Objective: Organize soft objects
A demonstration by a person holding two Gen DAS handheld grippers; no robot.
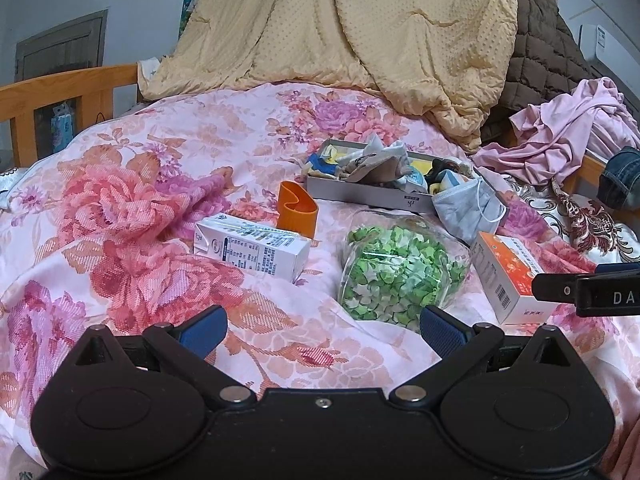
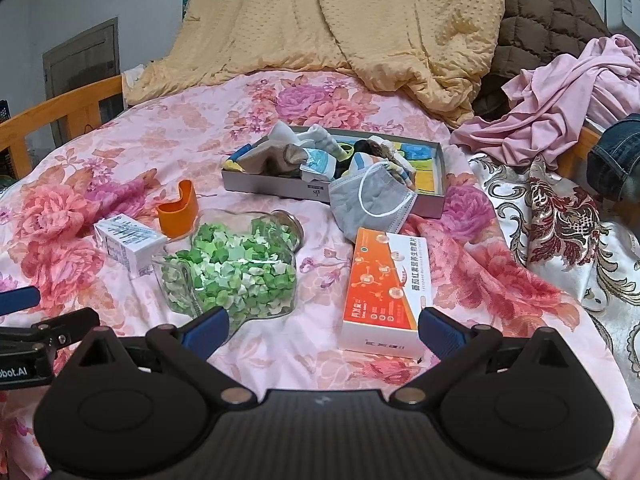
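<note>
A shallow grey box (image 1: pixel 362 190) (image 2: pixel 276 190) lies on the floral bedspread, filled with socks (image 1: pixel 370 164) (image 2: pixel 292 152) and other soft items. A grey face mask (image 1: pixel 466 208) (image 2: pixel 370 204) hangs over the box's near corner. My left gripper (image 1: pixel 322 330) is open and empty, low over the bedspread, short of a clear jar of green paper stars (image 1: pixel 394 276). My right gripper (image 2: pixel 322 330) is open and empty too, with the jar (image 2: pixel 236 276) ahead on its left and an orange-and-white carton (image 2: pixel 384 292) by its right finger.
A white milk carton (image 1: pixel 252 250) (image 2: pixel 128 246) and an orange cup (image 1: pixel 298 210) (image 2: pixel 180 210) lie left of the jar. A yellow quilt (image 1: pixel 348 32), a brown quilted jacket (image 1: pixel 544 52) and pink clothing (image 1: pixel 568 132) pile up behind. A wooden bed rail (image 1: pixel 60 88) runs along the left.
</note>
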